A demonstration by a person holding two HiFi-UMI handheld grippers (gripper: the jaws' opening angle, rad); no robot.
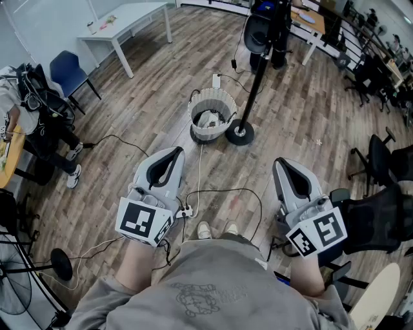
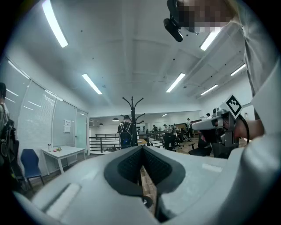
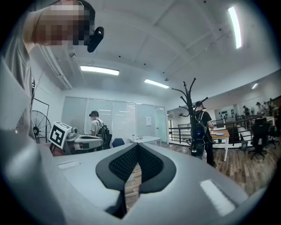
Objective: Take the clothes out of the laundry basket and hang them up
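Note:
The white slatted laundry basket (image 1: 210,115) stands on the wood floor ahead of me, with pale clothes (image 1: 208,120) inside. Just right of it rises a black coat stand (image 1: 258,77) on a round base; it also shows as the coat stand (image 2: 132,118) in the left gripper view and the coat stand (image 3: 189,114) in the right gripper view. My left gripper (image 1: 170,155) and right gripper (image 1: 281,165) are held close to my body, well short of the basket. The left gripper (image 2: 141,150) has its jaw tips together and empty. The right gripper (image 3: 138,147) looks the same.
Cables and a power strip (image 1: 186,210) lie on the floor by my feet. A white table (image 1: 129,16) and a blue chair (image 1: 68,72) stand at the far left, with a seated person (image 1: 35,116). Office chairs (image 1: 387,158) crowd the right. A fan (image 1: 13,283) stands near left.

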